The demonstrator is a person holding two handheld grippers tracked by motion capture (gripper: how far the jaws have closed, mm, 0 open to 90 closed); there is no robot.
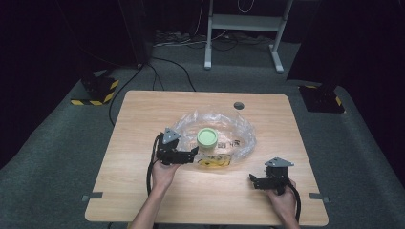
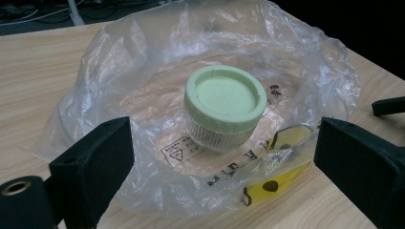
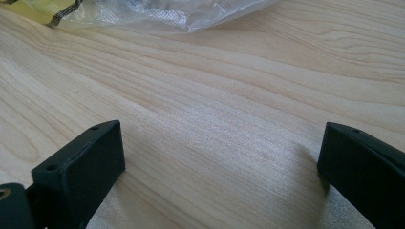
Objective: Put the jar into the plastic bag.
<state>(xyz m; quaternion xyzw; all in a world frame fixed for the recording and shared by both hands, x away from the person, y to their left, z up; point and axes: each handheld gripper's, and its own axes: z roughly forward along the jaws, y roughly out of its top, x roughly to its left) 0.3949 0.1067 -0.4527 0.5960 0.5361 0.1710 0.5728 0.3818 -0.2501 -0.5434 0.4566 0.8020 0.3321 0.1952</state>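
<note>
- One wooden table [image 1: 143,191] carries everything; a single round cable hole [image 1: 239,105] sits near its far edge, right of the middle.
- One clear plastic bag [image 1: 239,131] lies around the middle of the table, its mouth rolled open into a ring, with printed lettering and a yellow strip [image 2: 282,179] along the side nearest the person.
- One jar with a pale green lid [image 1: 207,137] stands upright inside the bag, on the bag's bottom film; in the left gripper view its ribbed whitish wall [image 2: 215,136] shows under the lid.
- Two grippers are in hand, one per hand.
- The left gripper [image 1: 188,155] sits at the bag's near-left rim, pointing at the jar; its jaws stand spread wide, holding nothing. In its own view the jaws frame the bag's near rim, and the jar stands farther in, between them, apart from both.
- The right gripper [image 1: 255,181] rests over bare wood toward the near right corner, well apart from the bag; its jaws are also spread wide and empty, with table grain between them and the bag's edge [image 3: 191,19] farther off.
- Two forearms enter from the near edge.
</note>
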